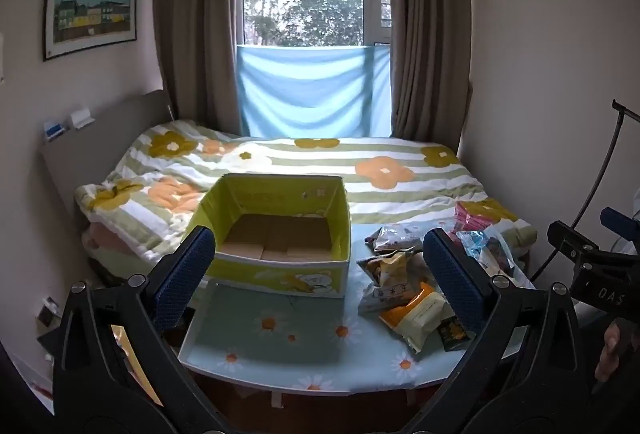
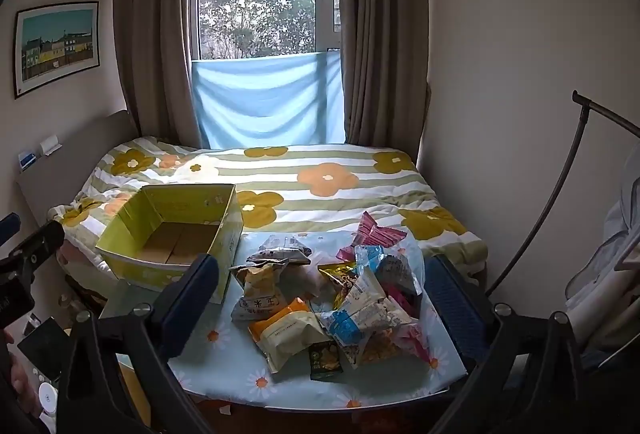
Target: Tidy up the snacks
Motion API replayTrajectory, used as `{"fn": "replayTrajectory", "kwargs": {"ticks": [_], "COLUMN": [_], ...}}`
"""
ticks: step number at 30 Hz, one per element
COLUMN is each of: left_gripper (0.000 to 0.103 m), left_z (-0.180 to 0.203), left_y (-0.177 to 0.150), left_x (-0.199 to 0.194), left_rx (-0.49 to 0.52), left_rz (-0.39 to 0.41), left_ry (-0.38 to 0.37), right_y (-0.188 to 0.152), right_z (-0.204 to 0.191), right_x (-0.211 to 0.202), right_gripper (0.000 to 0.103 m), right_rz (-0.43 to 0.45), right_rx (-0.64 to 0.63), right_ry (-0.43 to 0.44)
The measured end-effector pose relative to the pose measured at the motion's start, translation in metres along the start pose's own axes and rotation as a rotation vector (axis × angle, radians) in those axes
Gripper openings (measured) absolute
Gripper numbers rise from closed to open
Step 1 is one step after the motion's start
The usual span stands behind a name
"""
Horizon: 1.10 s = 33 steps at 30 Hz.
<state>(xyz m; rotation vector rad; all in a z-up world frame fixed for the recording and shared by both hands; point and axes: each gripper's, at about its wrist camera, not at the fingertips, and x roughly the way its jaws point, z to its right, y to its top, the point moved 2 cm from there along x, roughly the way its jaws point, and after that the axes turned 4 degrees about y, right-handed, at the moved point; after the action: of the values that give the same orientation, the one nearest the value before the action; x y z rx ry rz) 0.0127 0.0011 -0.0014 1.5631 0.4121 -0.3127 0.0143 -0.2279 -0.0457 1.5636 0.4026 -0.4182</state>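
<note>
My left gripper [image 1: 320,274] spread wide, nothing between pads; yellow box [image 1: 276,234] at 12 o'clock, just ahead on table [image 1: 280,350]. My right gripper [image 2: 320,298] likewise spread, empty; snack pile [image 2: 332,302] between its fingers, box at 10 o'clock.

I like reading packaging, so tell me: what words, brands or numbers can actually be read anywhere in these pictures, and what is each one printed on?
"米王": large dark characters on the white and grey snack packet at the front of the pile; a third character before them is unclear.
"OAS": pale letters, seen rotated, on the black body of the right claw in the left view.
Too small or blurred: print on the yellow-green cardboard box, the cream and orange packet, the small dark green packet and the other wrappers.
</note>
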Motion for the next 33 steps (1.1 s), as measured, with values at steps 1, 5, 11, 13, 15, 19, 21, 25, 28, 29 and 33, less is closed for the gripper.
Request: {"fn": "replayTrajectory", "kwargs": {"ticks": [1,5,11,13,15,19,21,25,28,29,33], "left_gripper": [0.103,0.103,0.103,0.103,0.103,0.103,0.103,0.103,0.103,0.103,0.103], "left_z": [0.000,0.001,-0.002,-0.003,-0.003,-0.001,-0.001,-0.002,-0.003,-0.003,-0.003], "left_y": [0.001,0.000,0.001,0.001,0.002,0.002,0.003,0.002,0.002,0.002,0.003], "left_x": [-0.001,-0.001,-0.002,-0.002,-0.002,-0.002,-0.001,-0.001,0.001,0.001,0.002], "left_rx": [0.000,-0.006,-0.007,-0.004,-0.004,-0.003,-0.004,-0.012,-0.020,-0.020,-0.015], "left_rz": [0.000,-0.001,-0.004,-0.005,-0.005,-0.006,-0.005,-0.007,-0.011,-0.011,-0.004], "left_ry": [-0.001,-0.009,-0.013,-0.011,-0.012,-0.012,-0.011,-0.010,-0.013,-0.012,-0.010], "right_y": [0.000,0.002,0.002,0.002,0.002,0.002,0.002,0.001,0.002,0.002,0.003], "right_z": [0.000,0.000,0.000,-0.001,-0.002,-0.001,-0.002,-0.003,-0.002,-0.003,-0.010], "right_x": [0.000,0.007,0.008,0.007,0.008,0.008,0.008,0.008,0.009,0.009,0.012], "right_gripper": [0.103,0.103,0.103,0.103,0.103,0.103,0.103,0.103,0.103,0.103,0.103], "right_rz": [0.001,-0.015,-0.013,-0.014,-0.015,-0.014,-0.016,-0.019,-0.018,-0.018,-0.019], "right_rx": [0.000,0.002,0.003,0.006,0.005,0.006,0.004,0.002,0.006,0.008,0.003], "right_ry": [0.000,0.007,0.010,0.012,0.011,0.012,0.011,0.013,0.012,0.013,0.021]}}
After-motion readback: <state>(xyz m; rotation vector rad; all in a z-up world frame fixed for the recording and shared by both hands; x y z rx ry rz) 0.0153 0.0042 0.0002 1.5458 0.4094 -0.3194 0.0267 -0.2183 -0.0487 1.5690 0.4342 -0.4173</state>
